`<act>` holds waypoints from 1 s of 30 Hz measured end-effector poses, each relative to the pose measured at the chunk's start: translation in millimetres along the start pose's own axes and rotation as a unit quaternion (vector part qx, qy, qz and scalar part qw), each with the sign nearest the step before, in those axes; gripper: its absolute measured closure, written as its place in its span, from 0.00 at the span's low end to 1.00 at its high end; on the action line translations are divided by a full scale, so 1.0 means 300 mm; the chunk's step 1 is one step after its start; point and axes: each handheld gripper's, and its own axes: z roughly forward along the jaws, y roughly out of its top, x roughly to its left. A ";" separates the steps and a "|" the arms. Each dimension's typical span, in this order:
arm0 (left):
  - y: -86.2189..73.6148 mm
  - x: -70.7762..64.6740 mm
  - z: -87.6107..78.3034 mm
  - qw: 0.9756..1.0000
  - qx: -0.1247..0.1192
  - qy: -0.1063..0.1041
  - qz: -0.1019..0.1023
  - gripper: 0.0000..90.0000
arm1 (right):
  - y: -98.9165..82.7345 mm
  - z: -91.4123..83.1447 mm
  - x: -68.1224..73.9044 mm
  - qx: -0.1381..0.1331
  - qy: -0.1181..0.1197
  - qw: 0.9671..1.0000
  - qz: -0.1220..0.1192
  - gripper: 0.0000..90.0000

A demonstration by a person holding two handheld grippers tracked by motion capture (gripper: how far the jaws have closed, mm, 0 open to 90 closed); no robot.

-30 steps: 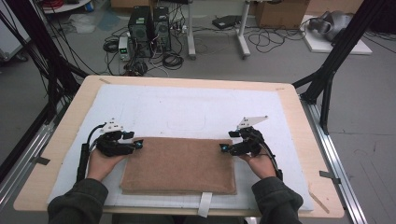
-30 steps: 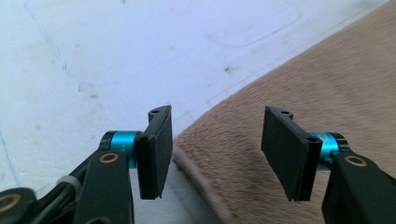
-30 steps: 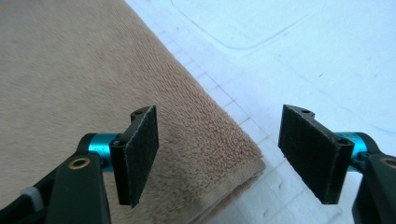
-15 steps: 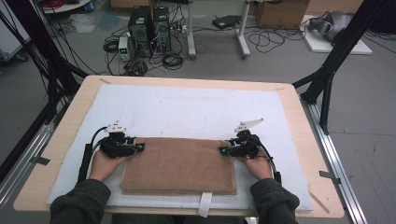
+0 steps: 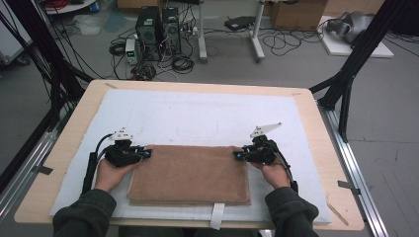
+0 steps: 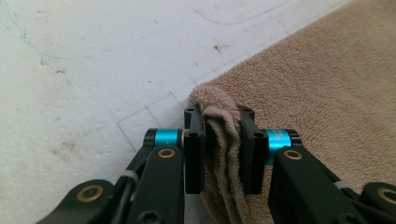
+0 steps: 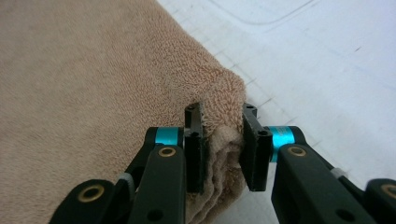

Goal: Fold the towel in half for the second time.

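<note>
Tan terry cloth, a folded towel (image 5: 190, 174), lies flat on the white mat (image 5: 197, 113) that covers the wooden bench (image 5: 316, 118), close to the person's edge and squared with it. It is stacked in several layers, which show as separate edges between the jaws in both gripper views.

The left tongs (image 5: 139, 154) sit at the towel's far left corner, and the right tongs (image 5: 240, 155) at its far right corner, each hand (image 5: 112, 173) resting low on the mat behind its tool. The jaws of both have just been closing, with cloth between them. In the left gripper view the left tongs (image 6: 223, 151) pinch the bunched corner so that it puckers up into a small hump between the pads. The right gripper view shows the same at the right tongs (image 7: 223, 149), the pile squeezed and the layers gathered together.

Taking the two far corners at once looks deliberate: it gives an even hold on one whole edge, so the cloth can probably be lifted or folded toward the near side without skewing. Gripping all the layers together would keep the stack from sliding apart. The mat's faint drawn outlines (image 5: 197, 129) lie beyond the towel, untouched.
</note>
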 end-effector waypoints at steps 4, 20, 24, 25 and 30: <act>0.048 -0.001 -0.005 1.000 -0.027 0.016 -0.003 0.85 | 0.063 -0.032 -0.005 -0.002 -0.030 0.999 -0.021 0.83; 0.334 0.111 0.061 0.993 -0.064 0.095 -0.025 0.55 | 0.273 -0.079 -0.194 -0.051 -0.126 0.990 0.021 0.44; 0.259 0.080 0.043 0.997 -0.047 0.064 -0.012 0.58 | 0.225 -0.055 -0.149 -0.038 -0.107 0.994 0.011 0.47; 0.234 0.065 0.038 0.997 -0.049 0.059 -0.009 0.58 | 0.212 -0.051 -0.135 -0.034 -0.099 0.995 0.005 0.48; 0.121 -0.002 0.029 0.998 -0.006 0.056 0.033 0.58 | 0.146 -0.033 -0.066 -0.037 -0.065 0.997 -0.010 0.48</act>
